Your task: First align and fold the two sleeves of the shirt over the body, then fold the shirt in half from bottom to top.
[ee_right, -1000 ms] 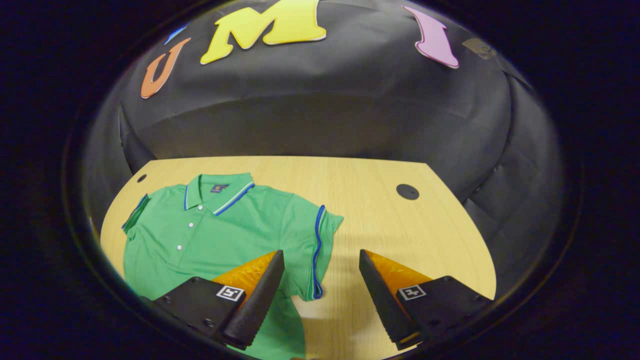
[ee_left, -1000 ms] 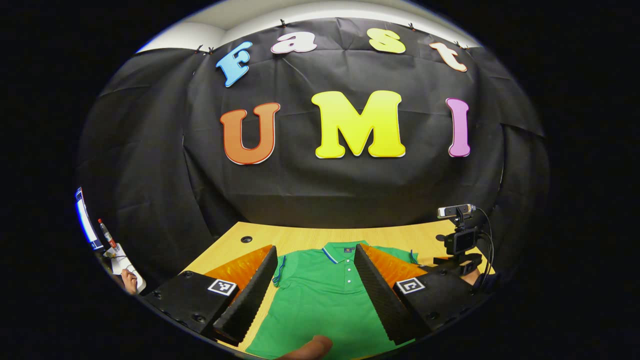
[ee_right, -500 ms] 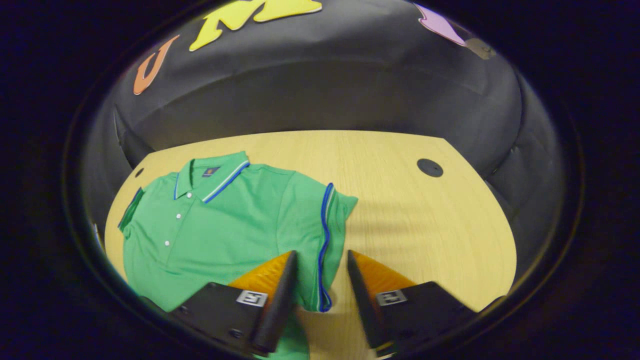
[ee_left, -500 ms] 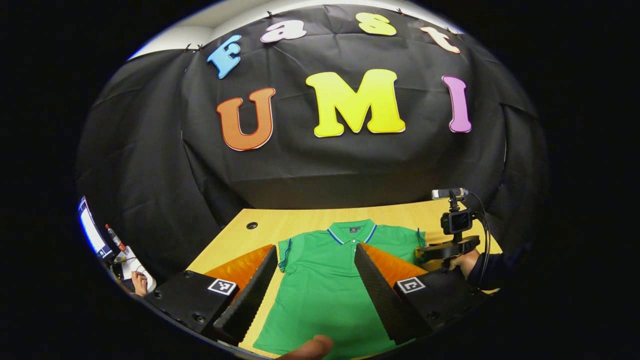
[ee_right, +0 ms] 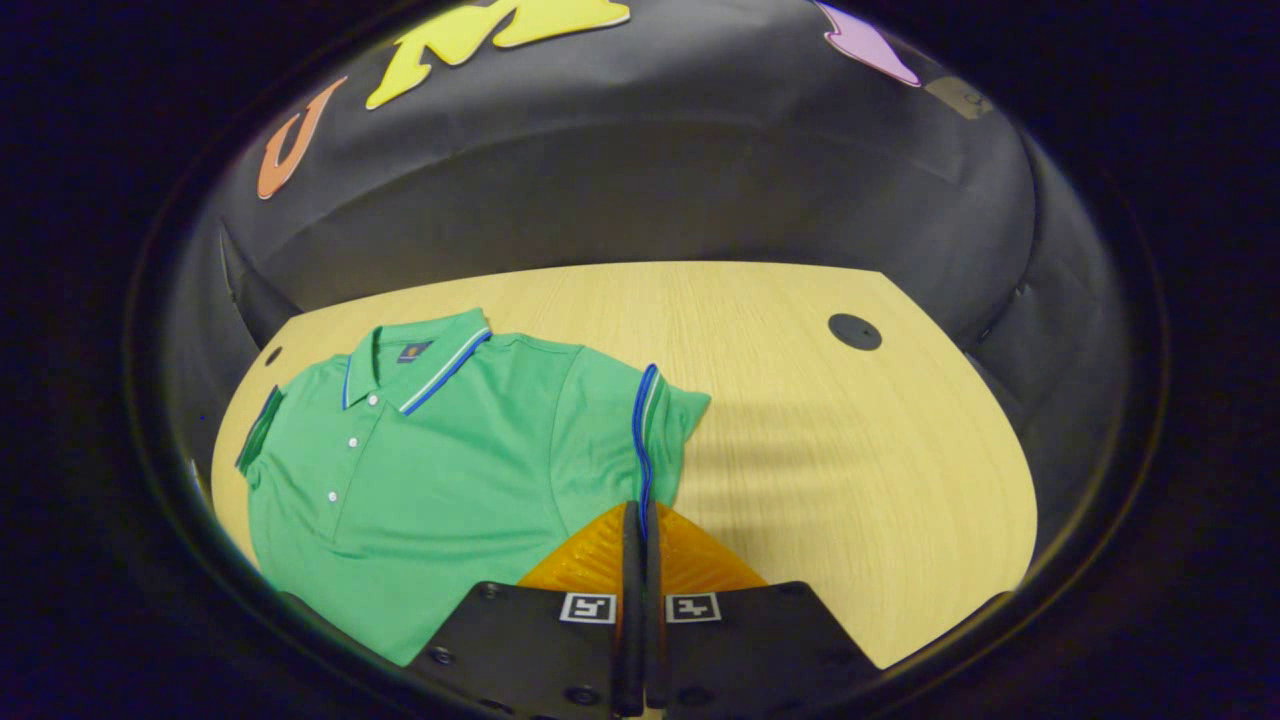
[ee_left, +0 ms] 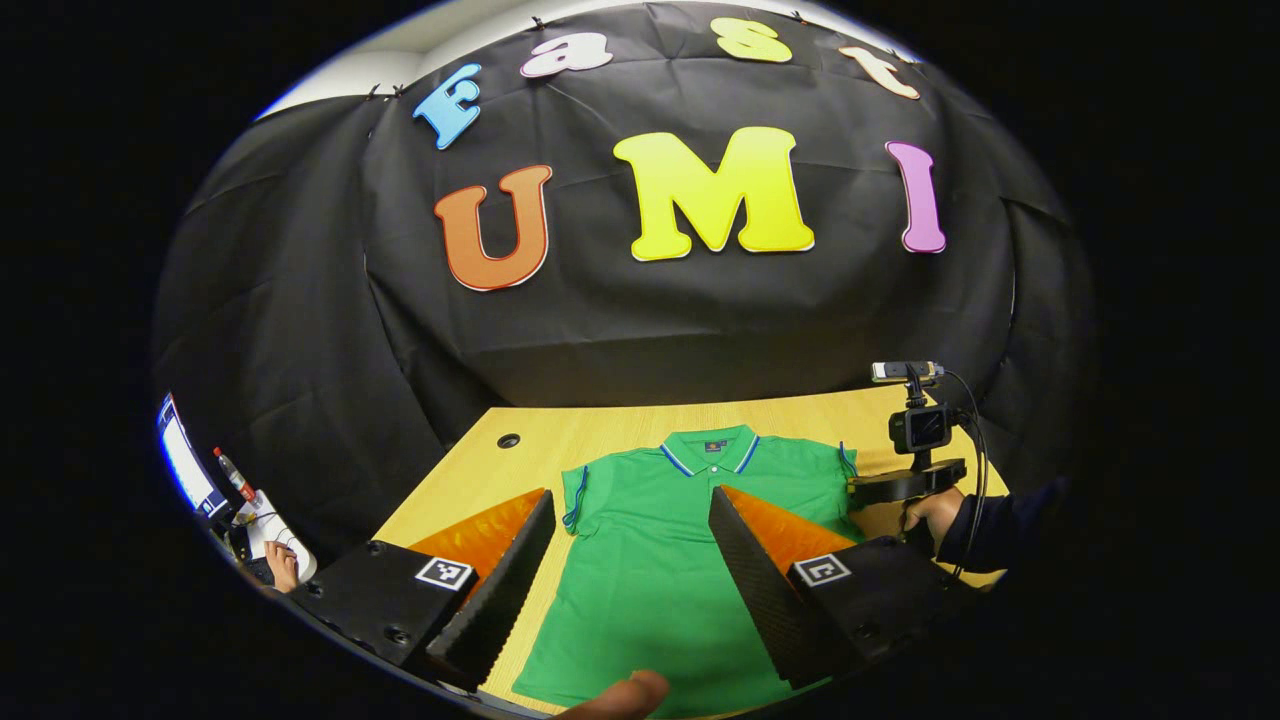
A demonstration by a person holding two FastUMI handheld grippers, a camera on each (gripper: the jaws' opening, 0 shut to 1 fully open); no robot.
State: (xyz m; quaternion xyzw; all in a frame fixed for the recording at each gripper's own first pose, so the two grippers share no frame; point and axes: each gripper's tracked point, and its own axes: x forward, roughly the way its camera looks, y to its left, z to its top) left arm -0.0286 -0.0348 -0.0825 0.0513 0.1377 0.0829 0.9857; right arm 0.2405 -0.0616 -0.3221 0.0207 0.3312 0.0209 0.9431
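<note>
- A green polo shirt lies flat and face up on the light wooden table, with its collar toward the booth wall.
- The collar has a blue and white edge, and small white buttons go down the placket below it.
- In the right gripper view the shirt fills the left half of the table, while the right half is bare wood with a round black hole cover.
- The right gripper has its two fingers pressed together on the blue-trimmed hem of the sleeve, at the lower end of that hem.
- The sleeve cloth near the pinch is a little raised and wrinkled; the rest of the shirt is smooth.
- The left gripper has its fingers wide apart above the lower body of the shirt and holds nothing.
- In the left gripper view the other sleeve, also with a blue edge, lies flat on the table just beyond the tip of the left finger.
- In the same view the right gripper shows farther off at the right edge of the shirt, held by a hand in a dark sleeve, with a small camera and cables on top.
- A fingertip of the person shows at the bottom edge of the left gripper view.
</note>
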